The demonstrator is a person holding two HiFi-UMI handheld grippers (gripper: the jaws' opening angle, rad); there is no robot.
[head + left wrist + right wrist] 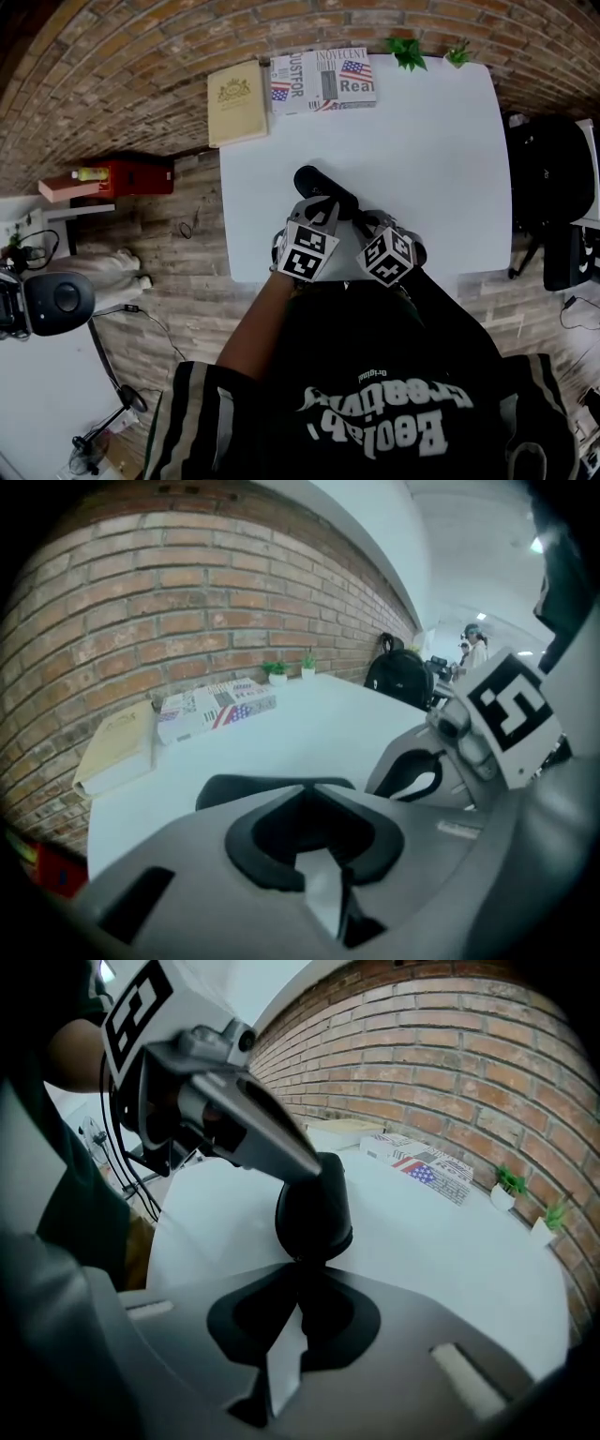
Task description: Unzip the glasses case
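Note:
A black glasses case [317, 180] lies on the white table [422, 169], just ahead of both grippers. My left gripper [330, 208] reaches it from the near left. In the left gripper view its jaws stand nearly together [306, 785] against the case's near edge [234, 787]. The right gripper view shows one of its fingers [281, 1138] pressing on top of the case [314, 1213]. My right gripper [367, 223] is shut, its tips [300, 1265] meeting at the case's near end. Whether a zipper pull is pinched between them is hidden.
A tan book [237, 101], a flag-printed box [323, 80] and two small green plants [407, 52] line the table's far edge by the brick wall. A black chair [548, 178] stands to the right. Left of the table, a red box [131, 173] sits on the wooden floor.

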